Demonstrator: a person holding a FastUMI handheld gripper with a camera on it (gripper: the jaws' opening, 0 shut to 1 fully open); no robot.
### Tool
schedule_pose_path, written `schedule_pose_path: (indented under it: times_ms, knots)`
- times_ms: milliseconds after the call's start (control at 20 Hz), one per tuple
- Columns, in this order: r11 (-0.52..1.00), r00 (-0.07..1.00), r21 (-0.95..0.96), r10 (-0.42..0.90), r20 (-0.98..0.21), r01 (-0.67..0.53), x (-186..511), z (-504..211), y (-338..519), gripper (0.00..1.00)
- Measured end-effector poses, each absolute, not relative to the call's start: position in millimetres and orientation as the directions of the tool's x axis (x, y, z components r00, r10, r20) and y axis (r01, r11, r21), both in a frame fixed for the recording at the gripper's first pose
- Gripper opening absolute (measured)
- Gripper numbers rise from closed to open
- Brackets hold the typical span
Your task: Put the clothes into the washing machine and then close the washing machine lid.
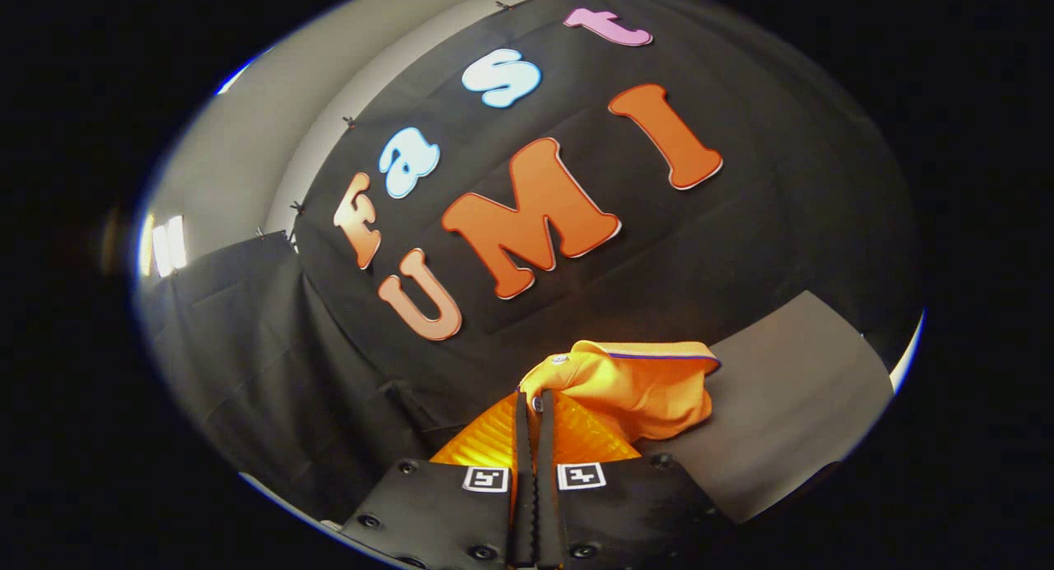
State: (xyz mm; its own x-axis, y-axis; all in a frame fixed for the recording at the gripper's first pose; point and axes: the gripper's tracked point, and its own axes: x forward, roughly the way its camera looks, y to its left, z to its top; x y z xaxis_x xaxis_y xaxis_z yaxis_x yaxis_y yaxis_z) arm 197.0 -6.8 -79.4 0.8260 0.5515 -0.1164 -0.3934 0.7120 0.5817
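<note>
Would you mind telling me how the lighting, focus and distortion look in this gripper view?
In the gripper view, the fisheye lens bends the booth wall and tilts the scene; light falls evenly on the orange garment, which looks sharp, with a sheen on the fold by the fingers; a bright glare patch sits far off beside the cloth; the gripper, shut on the garment, is in focus.

Orange garment (634, 385) with dark-piped hem hangs bunched, pinched between the tongs' (533, 405) fingers.
</note>
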Motion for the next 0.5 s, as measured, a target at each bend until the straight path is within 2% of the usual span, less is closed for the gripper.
schedule_pose_path:
  times_ms: [250, 500]
  knots:
    - [0.674, 0.778, 0.561, 0.623, -0.082, -0.481, 158, -43, 78, 0.08]
    - [0.657, 0.737, 0.535, 0.670, -0.091, -0.531, 122, -36, 200, 0.08]
